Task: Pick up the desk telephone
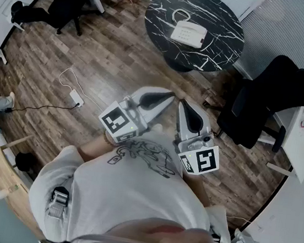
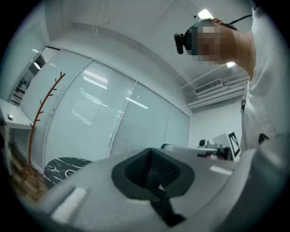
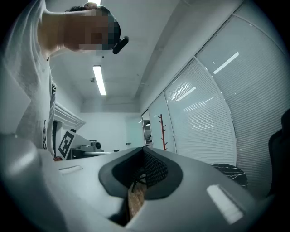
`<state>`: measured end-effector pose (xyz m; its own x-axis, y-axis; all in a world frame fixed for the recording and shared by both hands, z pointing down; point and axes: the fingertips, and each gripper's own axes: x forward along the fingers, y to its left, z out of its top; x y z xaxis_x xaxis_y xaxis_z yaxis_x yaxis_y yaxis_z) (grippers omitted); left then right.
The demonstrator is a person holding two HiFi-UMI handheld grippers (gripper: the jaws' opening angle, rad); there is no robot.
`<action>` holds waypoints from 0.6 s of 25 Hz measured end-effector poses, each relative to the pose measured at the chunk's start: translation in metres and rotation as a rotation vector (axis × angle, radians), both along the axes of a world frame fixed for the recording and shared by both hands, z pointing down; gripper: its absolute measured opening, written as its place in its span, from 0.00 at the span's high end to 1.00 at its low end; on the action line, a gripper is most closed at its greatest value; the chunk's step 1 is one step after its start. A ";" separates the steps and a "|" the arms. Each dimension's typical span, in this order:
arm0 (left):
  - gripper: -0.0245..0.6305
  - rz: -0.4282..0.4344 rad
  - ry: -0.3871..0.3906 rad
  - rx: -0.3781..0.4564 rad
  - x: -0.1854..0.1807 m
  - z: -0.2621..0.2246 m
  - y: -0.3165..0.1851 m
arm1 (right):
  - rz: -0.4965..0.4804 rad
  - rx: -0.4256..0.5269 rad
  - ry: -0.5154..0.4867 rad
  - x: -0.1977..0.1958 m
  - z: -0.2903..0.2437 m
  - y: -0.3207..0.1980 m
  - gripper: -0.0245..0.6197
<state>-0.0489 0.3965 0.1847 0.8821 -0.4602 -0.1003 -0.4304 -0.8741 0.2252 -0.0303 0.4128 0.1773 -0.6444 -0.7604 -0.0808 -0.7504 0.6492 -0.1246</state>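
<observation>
A white desk telephone [image 1: 189, 34] with a coiled cord lies on a round black marble table [image 1: 222, 49] at the far side of the room in the head view. My left gripper [image 1: 165, 96] and right gripper [image 1: 188, 107] are held close to my chest, well short of the table, both shut with nothing between the jaws. In the left gripper view the jaws [image 2: 152, 170] are pressed together and the table [image 2: 63, 167] shows low at the left. The right gripper view shows its shut jaws [image 3: 144, 172] and the table edge [image 3: 233, 174] at the right.
A black office chair [image 1: 266, 100] stands right of the table. Another black chair [image 1: 56, 5] sits at the upper left by white desks. A white power strip with a cable [image 1: 75, 98] lies on the wooden floor. A red coat stand [image 2: 38, 118] stands by the blinds.
</observation>
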 end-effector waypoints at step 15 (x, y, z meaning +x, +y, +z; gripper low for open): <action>0.96 -0.042 -0.005 -0.014 0.036 0.009 0.005 | 0.007 -0.036 0.003 0.046 0.015 0.007 0.95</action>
